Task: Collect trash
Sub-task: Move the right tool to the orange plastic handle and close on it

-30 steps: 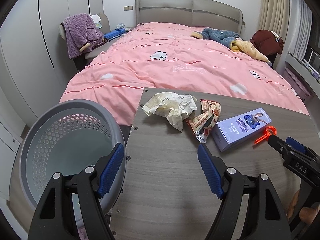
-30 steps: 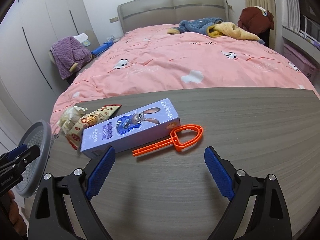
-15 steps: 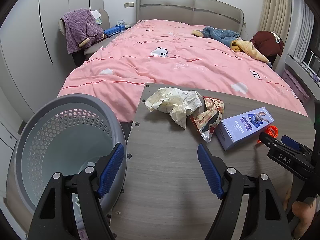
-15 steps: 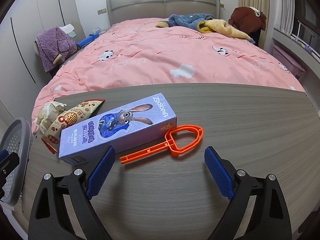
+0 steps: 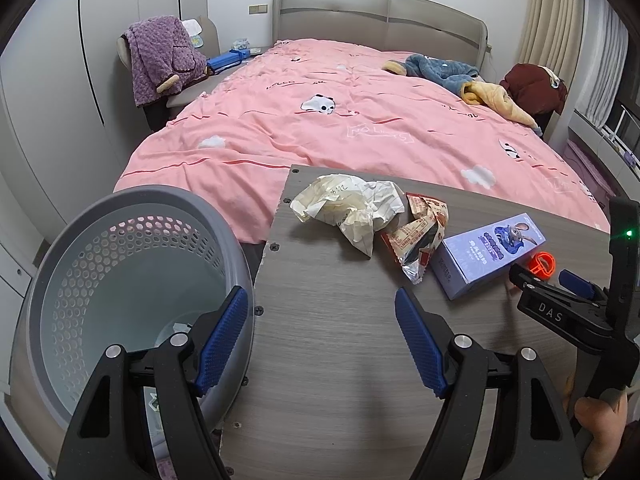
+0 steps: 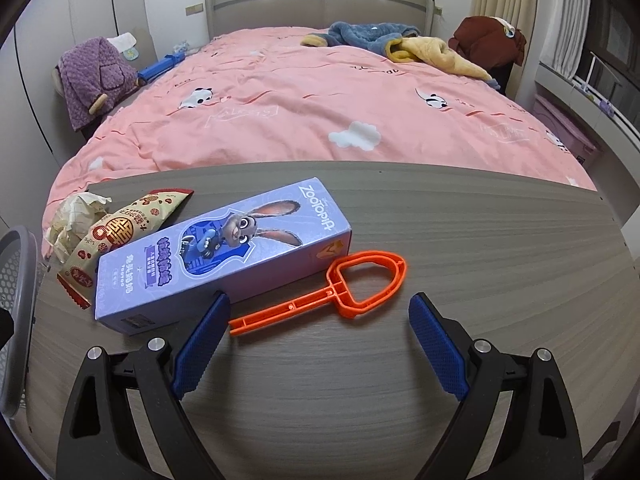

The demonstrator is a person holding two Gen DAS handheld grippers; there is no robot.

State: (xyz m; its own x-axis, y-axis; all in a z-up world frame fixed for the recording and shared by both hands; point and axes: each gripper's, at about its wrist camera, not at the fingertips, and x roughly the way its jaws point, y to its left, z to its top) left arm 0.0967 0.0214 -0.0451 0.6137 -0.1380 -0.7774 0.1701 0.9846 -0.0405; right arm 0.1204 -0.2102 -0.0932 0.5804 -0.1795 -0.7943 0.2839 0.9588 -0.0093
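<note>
Your right gripper (image 6: 316, 340) has its blue-padded jaws spread wide with nothing between the pads, and over the last second it has swung in and dipped toward the trash: the orange plastic scoop-shaped tool (image 6: 332, 294) now lies just beyond the fingertips at 12 o'clock, its handle end close to the left pad, and the long lilac cardboard box printed with a cartoon rabbit (image 6: 224, 256) sits at 11 o'clock, much larger in view than a second ago. I judge you are lined up for a first pick, with nothing yet gripped. Your left gripper (image 5: 320, 336) has kept its place, jaws likewise apart and empty, straddling the table's left edge. The right wrist view shows the box lettering, the whole orange tool and the red-and-tan snack wrapper (image 6: 120, 236) at 10 o'clock, but only a sliver of the bin. The left wrist view gives what that one lacks: the grey perforated plastic bin (image 5: 120, 280) open at 9 o'clock beside the grey wood-grain table (image 5: 328, 360), the crumpled white paper (image 5: 348, 208) at 12 o'clock, and your right gripper from outside at 3 o'clock, hiding most of the orange tool.
</note>
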